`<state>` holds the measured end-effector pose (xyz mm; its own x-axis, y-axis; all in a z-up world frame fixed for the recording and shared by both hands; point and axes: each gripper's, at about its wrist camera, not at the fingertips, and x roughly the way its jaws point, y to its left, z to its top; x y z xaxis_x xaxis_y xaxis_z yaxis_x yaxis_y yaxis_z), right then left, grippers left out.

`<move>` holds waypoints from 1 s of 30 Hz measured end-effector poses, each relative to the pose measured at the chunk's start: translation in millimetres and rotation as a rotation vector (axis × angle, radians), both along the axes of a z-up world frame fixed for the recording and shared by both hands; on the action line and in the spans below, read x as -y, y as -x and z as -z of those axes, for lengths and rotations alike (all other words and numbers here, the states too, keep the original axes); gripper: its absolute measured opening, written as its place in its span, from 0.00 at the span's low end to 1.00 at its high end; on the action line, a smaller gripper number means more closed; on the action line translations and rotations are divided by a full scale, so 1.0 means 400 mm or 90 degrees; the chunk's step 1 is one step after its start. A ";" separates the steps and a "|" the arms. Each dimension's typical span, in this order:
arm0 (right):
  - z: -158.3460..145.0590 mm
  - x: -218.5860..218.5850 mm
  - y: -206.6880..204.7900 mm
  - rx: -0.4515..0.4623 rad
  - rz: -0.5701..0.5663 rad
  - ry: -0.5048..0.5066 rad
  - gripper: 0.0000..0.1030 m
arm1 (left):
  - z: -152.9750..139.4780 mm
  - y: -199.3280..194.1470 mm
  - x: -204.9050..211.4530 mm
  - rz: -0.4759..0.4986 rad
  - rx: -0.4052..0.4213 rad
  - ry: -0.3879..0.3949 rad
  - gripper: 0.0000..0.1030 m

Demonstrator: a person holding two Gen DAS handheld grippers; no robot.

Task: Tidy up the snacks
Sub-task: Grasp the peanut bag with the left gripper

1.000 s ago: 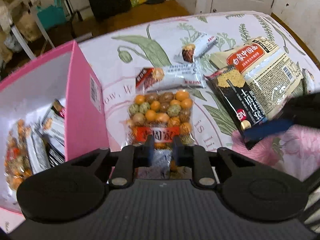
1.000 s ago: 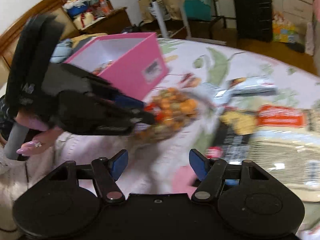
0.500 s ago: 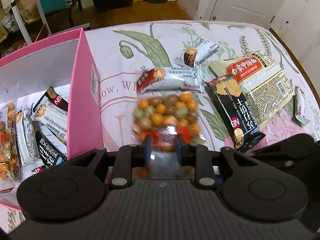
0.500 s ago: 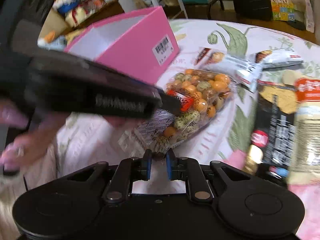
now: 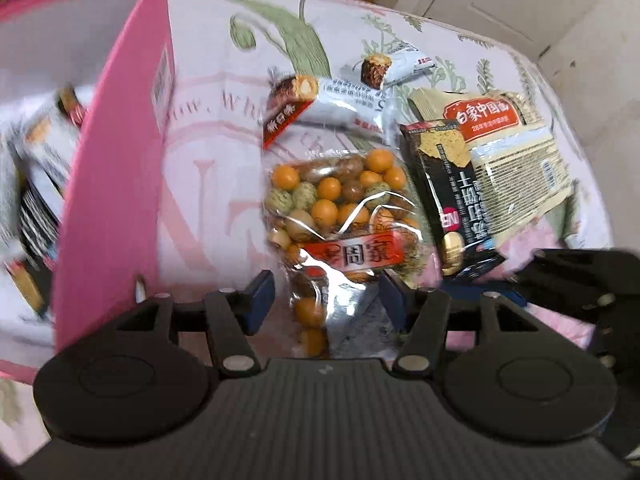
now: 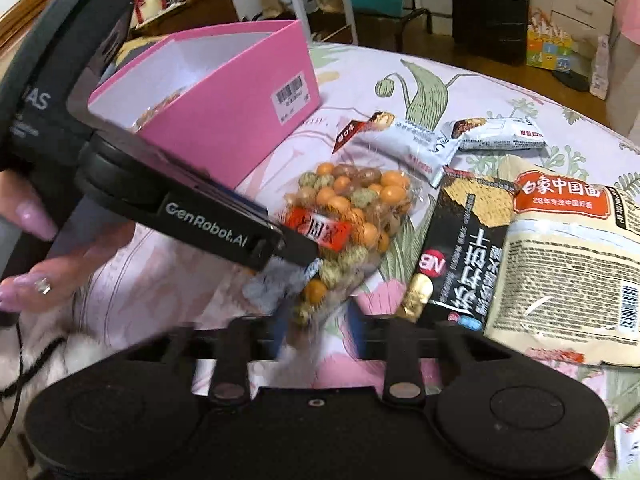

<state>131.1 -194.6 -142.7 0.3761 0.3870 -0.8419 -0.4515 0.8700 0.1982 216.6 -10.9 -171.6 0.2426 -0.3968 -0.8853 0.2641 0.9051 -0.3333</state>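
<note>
Pink cardboard, the box (image 5: 116,176) stands at my far left with packets inside, its wall just beside my left gripper (image 5: 322,298). That gripper's jaws stand apart, the clear bag of coated nuts (image 5: 340,216) lying between them, its crinkled tail reaching toward me. From the right wrist view the same bag (image 6: 352,216) runs down between my right gripper (image 6: 314,330) fingers, also spread, though blur hides any contact. Bare flowered cloth (image 5: 216,128) shows between box and bag. Rightward, touching the bag, lie a black cracker packet (image 5: 452,200) and a noodle pack (image 5: 516,148). My left hand (image 6: 52,256) holds its tool low, angled across.
</note>
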 end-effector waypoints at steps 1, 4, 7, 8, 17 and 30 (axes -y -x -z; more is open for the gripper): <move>0.009 -0.009 -0.005 0.002 0.001 0.001 0.57 | 0.006 -0.002 -0.007 -0.012 -0.014 0.018 0.57; 0.033 -0.034 -0.020 -0.008 0.016 -0.017 0.67 | 0.013 0.004 -0.007 -0.013 -0.019 0.032 0.58; 0.048 -0.049 -0.015 -0.004 0.029 -0.058 0.91 | 0.006 0.012 0.005 0.004 -0.011 0.021 0.57; 0.054 -0.057 -0.010 0.005 0.032 -0.056 0.94 | 0.005 0.014 0.007 0.005 -0.014 0.022 0.57; 0.071 -0.128 0.025 0.083 0.069 0.048 0.90 | -0.018 0.060 0.037 0.030 -0.008 -0.004 0.57; 0.007 -0.113 0.114 0.049 0.081 0.032 0.83 | -0.063 0.135 0.036 0.043 -0.039 -0.005 0.56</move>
